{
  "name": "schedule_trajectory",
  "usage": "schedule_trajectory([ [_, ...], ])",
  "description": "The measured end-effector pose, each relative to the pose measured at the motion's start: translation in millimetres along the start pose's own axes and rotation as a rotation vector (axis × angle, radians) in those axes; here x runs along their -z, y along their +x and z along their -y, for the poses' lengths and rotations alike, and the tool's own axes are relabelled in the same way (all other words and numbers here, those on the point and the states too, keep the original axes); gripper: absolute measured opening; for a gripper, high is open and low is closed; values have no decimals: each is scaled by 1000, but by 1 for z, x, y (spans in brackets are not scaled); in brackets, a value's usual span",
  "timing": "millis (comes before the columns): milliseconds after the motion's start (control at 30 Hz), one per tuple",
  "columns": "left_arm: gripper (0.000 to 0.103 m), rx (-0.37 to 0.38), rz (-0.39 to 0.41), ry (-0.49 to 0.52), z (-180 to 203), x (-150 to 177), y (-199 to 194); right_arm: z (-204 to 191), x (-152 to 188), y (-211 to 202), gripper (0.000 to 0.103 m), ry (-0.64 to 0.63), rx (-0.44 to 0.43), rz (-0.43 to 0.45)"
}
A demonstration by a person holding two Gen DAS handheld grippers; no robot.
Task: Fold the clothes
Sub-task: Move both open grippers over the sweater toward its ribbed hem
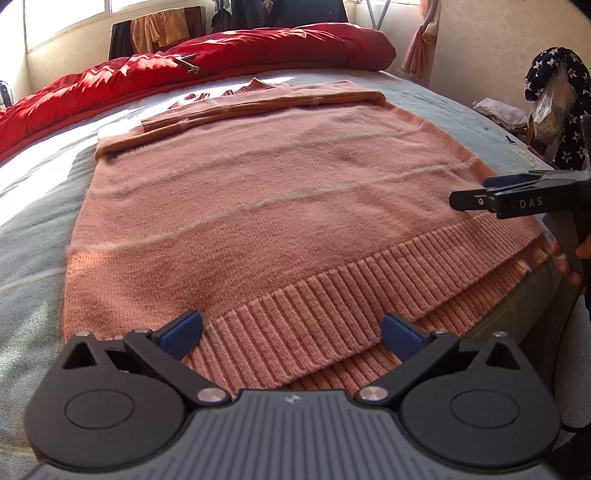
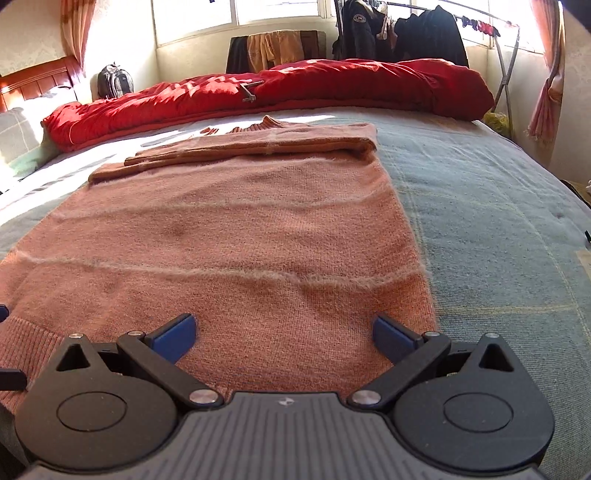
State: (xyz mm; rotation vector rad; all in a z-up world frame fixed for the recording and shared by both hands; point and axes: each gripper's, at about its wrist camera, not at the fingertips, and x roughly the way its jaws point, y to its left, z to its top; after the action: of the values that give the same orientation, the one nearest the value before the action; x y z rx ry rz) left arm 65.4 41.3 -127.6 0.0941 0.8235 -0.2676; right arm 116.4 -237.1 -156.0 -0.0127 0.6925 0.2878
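A salmon-pink knitted sweater [image 1: 266,192] [image 2: 236,229] lies flat on the bed, its sleeves folded across the chest at the far end and its ribbed hem [image 1: 332,306] nearest me. My left gripper [image 1: 291,336] stands open just above the hem's left part, nothing between its blue pads. My right gripper [image 2: 282,338] is open too, over the sweater's near right corner. In the left wrist view the right gripper [image 1: 480,195] comes in from the right at the sweater's edge, with a hand [image 1: 572,262] on its handle.
The bed has a grey-blue cover [image 2: 480,229]. A red quilt [image 2: 280,88] is heaped along the far side. A clothes rack [image 2: 424,33] with dark garments stands by the window, a backpack [image 2: 115,81] at the far left. A star-patterned cloth [image 1: 557,85] hangs at the right.
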Motion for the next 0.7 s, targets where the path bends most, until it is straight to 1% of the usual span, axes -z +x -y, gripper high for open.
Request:
schedule_trajectory([
  [100, 102, -8, 9, -20, 1, -4, -3, 5, 8, -11, 103, -46, 3, 14],
  [167, 102, 5, 31, -38, 0, -8, -8, 10, 0, -19, 103, 3, -11, 19],
  [233, 102, 23, 54, -54, -1, -11, -13, 16, -13, -26, 103, 53, -59, 85],
  [300, 102, 26, 63, -60, -1, -16, -17, 19, -30, -23, 103, 69, -86, 125],
  [400, 102, 22, 68, -54, 0, -19, -22, 21, -63, 6, 103, 68, -101, 125],
  [533, 102, 20, 72, -53, 1, -20, -26, 34, -99, 67, 103, 145, -138, 69],
  [600, 102, 17, 70, -54, 0, -19, -27, 45, -104, 92, 103, 219, -153, 30],
  [633, 102, 12, 70, -56, -2, -19, -27, 53, -104, 100, 103, 257, -163, 25],
  [700, 102, 4, 71, -60, -5, -19, -26, 68, -100, 103, 103, 289, -166, 53],
])
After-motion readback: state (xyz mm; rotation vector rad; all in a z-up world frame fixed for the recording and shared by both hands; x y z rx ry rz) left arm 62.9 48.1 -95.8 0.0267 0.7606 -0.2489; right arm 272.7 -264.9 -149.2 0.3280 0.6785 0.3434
